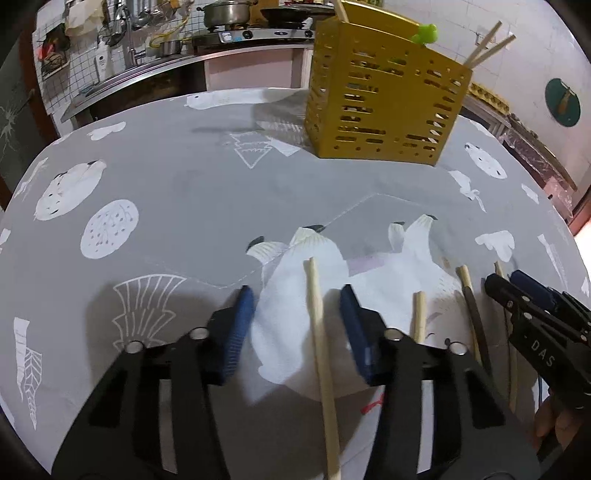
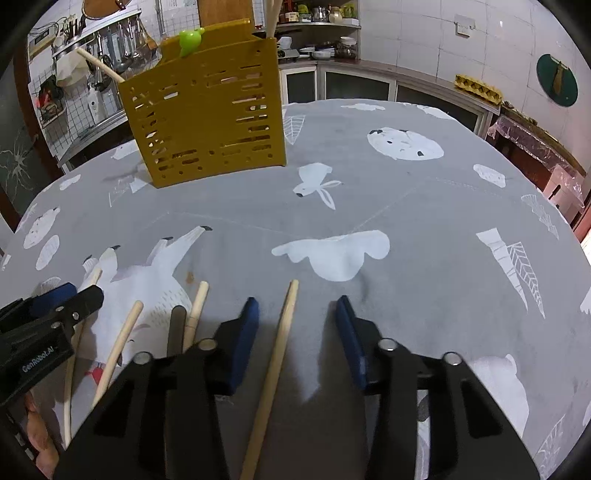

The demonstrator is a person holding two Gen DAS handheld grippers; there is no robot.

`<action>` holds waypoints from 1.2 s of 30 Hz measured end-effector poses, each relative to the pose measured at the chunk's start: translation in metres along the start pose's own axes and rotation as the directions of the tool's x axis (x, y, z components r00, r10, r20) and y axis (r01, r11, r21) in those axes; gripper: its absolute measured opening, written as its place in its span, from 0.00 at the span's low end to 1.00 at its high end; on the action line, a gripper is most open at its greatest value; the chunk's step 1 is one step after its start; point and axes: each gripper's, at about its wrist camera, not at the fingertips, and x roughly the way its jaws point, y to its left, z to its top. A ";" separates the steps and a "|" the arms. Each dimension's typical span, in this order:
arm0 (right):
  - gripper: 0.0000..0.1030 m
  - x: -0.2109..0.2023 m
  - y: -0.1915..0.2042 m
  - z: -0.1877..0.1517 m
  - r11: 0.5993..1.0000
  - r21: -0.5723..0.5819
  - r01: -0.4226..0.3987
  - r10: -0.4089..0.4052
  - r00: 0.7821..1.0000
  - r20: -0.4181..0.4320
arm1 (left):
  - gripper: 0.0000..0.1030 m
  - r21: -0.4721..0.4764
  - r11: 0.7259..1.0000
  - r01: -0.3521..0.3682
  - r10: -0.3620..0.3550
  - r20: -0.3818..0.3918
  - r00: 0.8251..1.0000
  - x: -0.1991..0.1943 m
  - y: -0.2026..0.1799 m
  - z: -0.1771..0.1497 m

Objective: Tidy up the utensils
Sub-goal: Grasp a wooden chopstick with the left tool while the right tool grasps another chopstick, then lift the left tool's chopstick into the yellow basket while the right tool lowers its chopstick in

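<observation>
A yellow slotted utensil holder [image 1: 384, 99] stands at the far side of the table, with pale chopsticks [image 1: 487, 46] and a green clip [image 1: 426, 33] in it; it also shows in the right wrist view [image 2: 207, 107]. My left gripper [image 1: 297, 295] is open, with a pale chopstick [image 1: 321, 350] lying on the cloth between its jaws. My right gripper [image 2: 297, 304] is open, with another pale chopstick [image 2: 277, 365] between its jaws. More loose chopsticks [image 2: 118, 347], one of them dark [image 2: 176, 328], lie between the two grippers.
The table carries a grey cloth with white animal prints [image 2: 369, 184]. A kitchen counter with a stove and pot [image 1: 225, 14] runs behind it. A tiled wall and cabinets [image 2: 369, 81] stand at the back right.
</observation>
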 end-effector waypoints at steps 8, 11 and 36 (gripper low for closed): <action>0.14 0.000 0.007 0.000 1.000 -0.007 -0.009 0.009 1.000 -0.005 | 0.24 0.035 0.999 0.020 -0.019 -0.027 0.999 0.005 -0.007 0.007; 0.09 0.002 0.008 0.001 1.000 -0.002 -0.010 0.010 1.000 -0.009 | 0.17 0.015 0.999 0.029 -0.028 -0.039 0.999 0.006 -0.003 0.009; 0.06 -0.038 -0.009 0.033 0.984 0.016 -0.178 0.174 0.974 0.142 | 0.04 -0.014 0.999 0.032 -0.030 0.156 0.987 -0.060 -0.001 0.018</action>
